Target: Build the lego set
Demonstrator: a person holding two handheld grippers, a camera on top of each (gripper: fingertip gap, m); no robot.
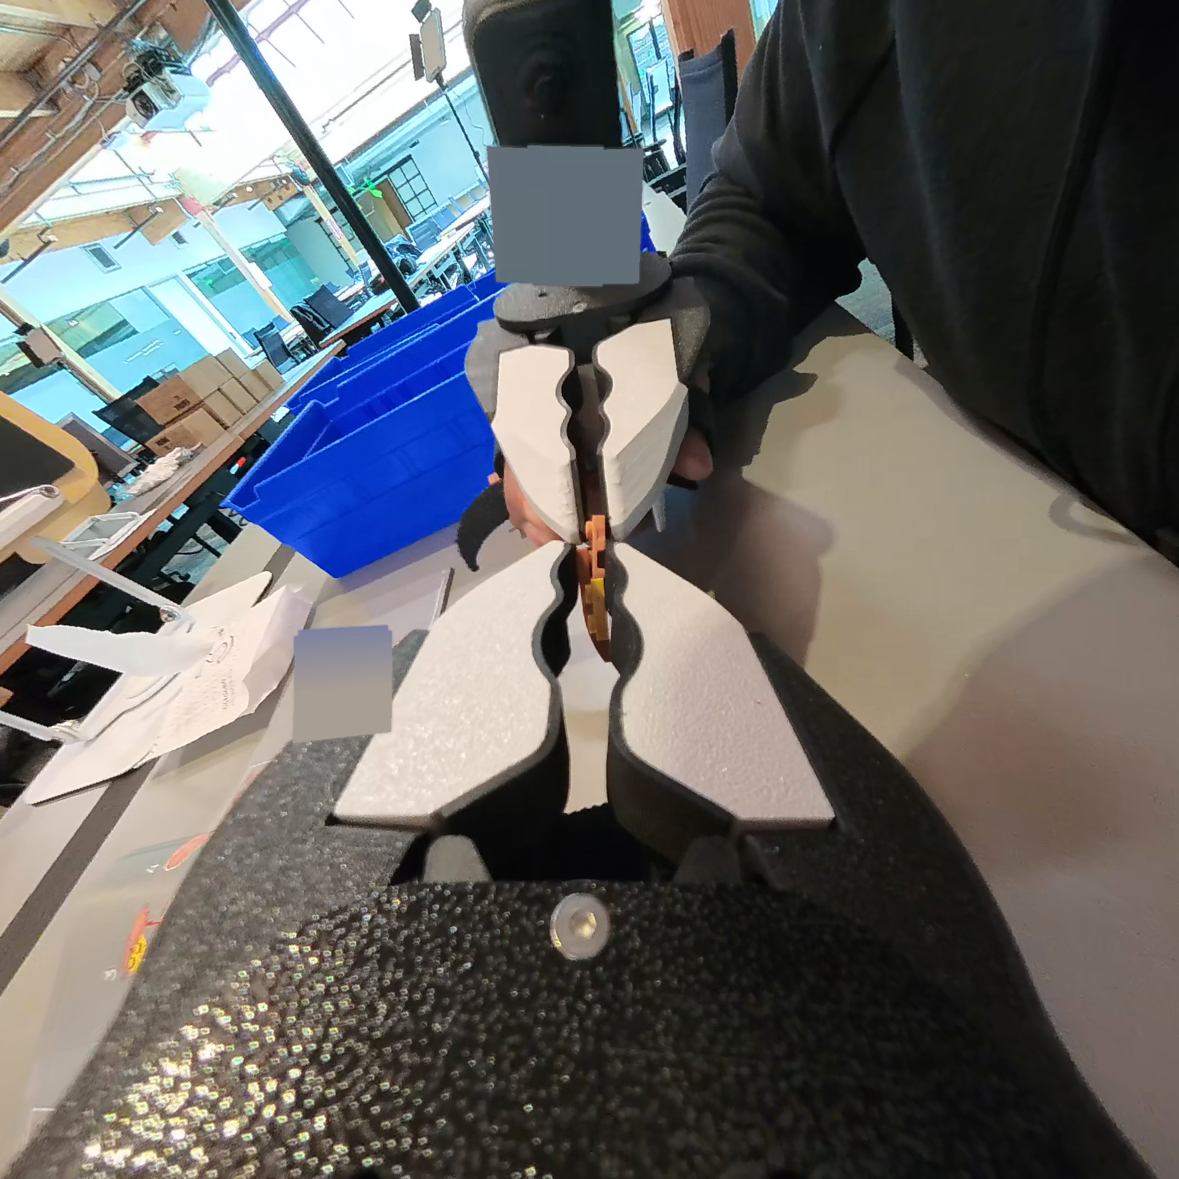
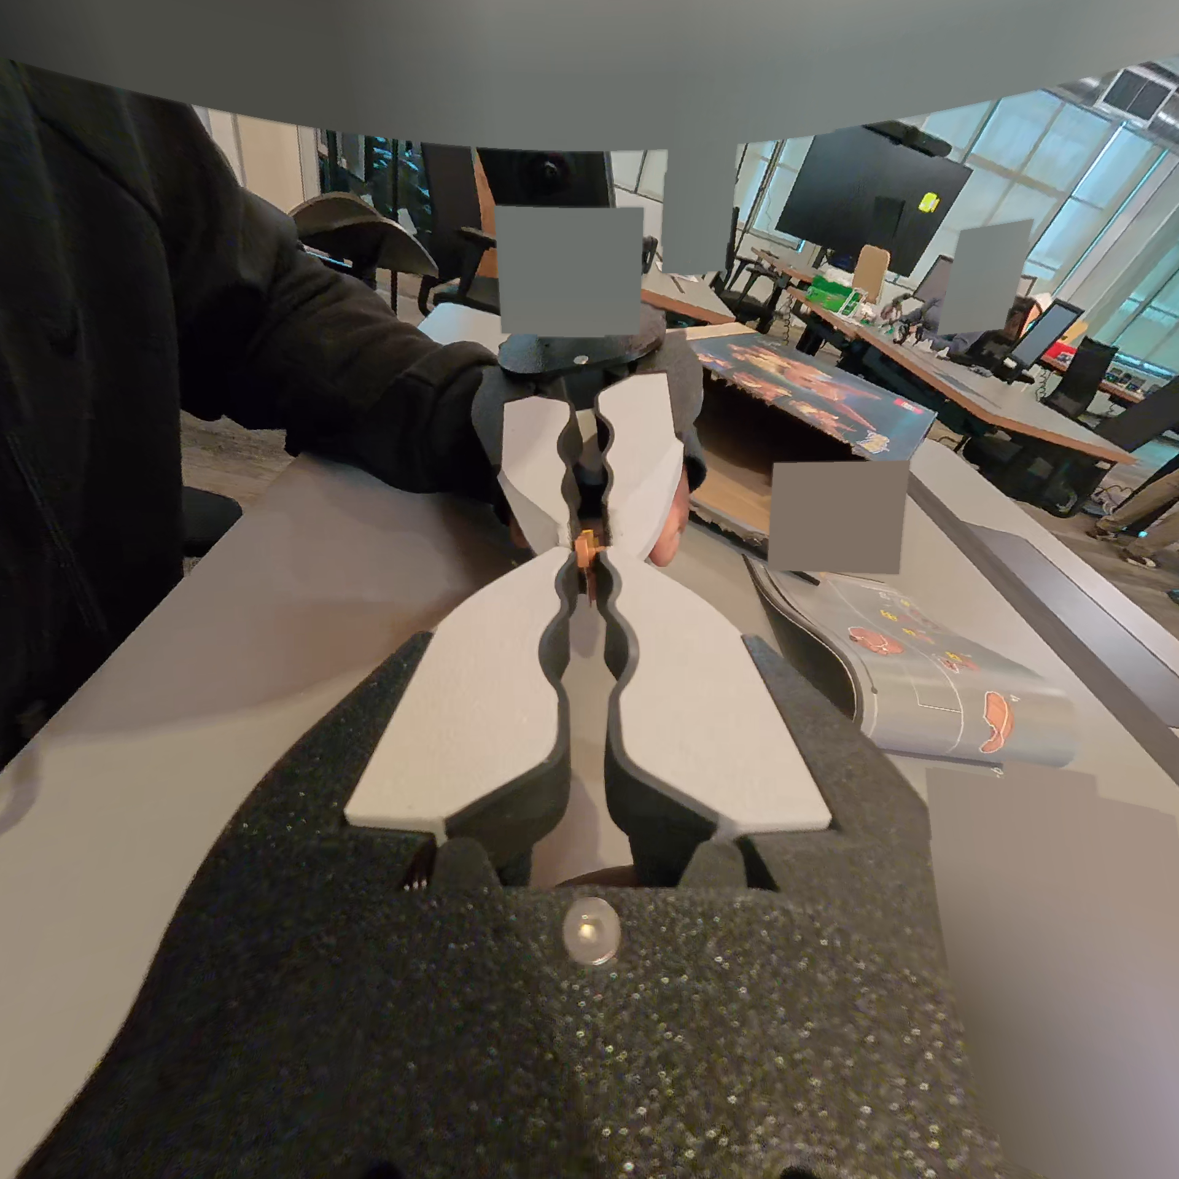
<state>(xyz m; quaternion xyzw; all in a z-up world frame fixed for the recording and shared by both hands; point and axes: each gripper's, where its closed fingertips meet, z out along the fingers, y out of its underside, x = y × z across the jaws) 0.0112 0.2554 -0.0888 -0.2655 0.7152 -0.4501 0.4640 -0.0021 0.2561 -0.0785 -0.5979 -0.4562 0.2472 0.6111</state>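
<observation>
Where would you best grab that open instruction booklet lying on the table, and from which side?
Probably the instruction booklet is best taken at its raised, curled left edge, coming in low from the left. The rest lies flat on the table, so fingers could hardly slide under; the lifted curl leaves room for one finger below and one above.

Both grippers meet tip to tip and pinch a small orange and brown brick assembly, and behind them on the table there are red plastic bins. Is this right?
One detail is wrong: the bins are blue, not red, as the left wrist view shows. The rest holds: the left gripper and right gripper meet tip to tip over the table, both pinching the small orange and brown brick assembly.
</observation>
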